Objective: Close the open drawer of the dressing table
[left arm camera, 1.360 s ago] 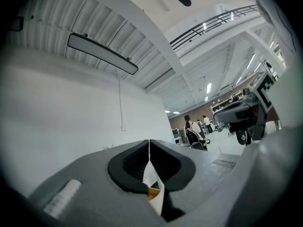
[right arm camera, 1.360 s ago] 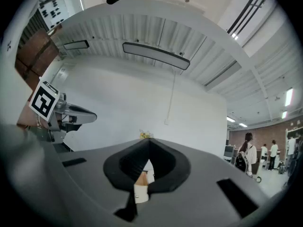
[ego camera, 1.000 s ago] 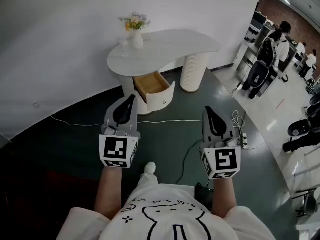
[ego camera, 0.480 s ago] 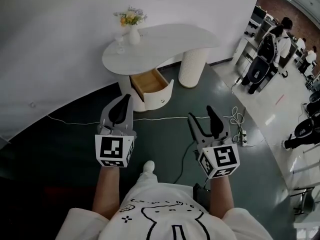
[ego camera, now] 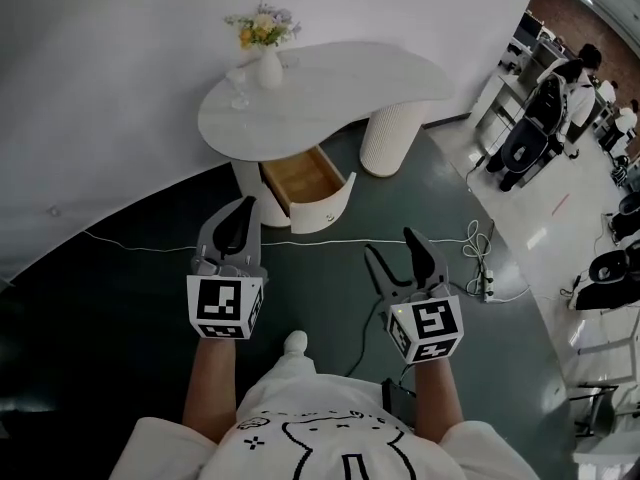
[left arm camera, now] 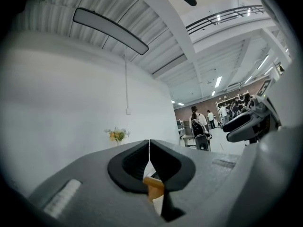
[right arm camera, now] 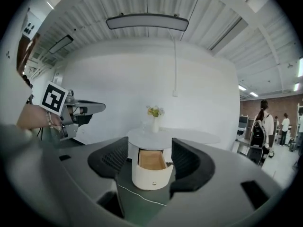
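The white dressing table (ego camera: 340, 78) stands against the wall. Its wooden drawer (ego camera: 303, 180) is pulled out, with the curved white front (ego camera: 335, 210) facing me. My left gripper (ego camera: 238, 224) is shut and empty, a short way in front of the drawer's left side. My right gripper (ego camera: 391, 248) is off to the drawer's right with its jaws opening and nothing between them. In the right gripper view the drawer (right arm camera: 152, 161) shows beyond the jaws of the right gripper (right arm camera: 150, 163). In the left gripper view the left gripper (left arm camera: 149, 148) is shut, and a sliver of the drawer's wood (left arm camera: 154, 188) shows below it.
A vase of flowers (ego camera: 268, 60) and a glass (ego camera: 238, 88) stand on the tabletop. A white cable (ego camera: 150, 249) crosses the dark floor, and a power strip (ego camera: 486, 280) lies at the right. People and office chairs (ego camera: 540, 118) are at the far right.
Both grippers have come closer to the dressing table. The right gripper's jaws went from shut to wide apart. The left stayed shut.
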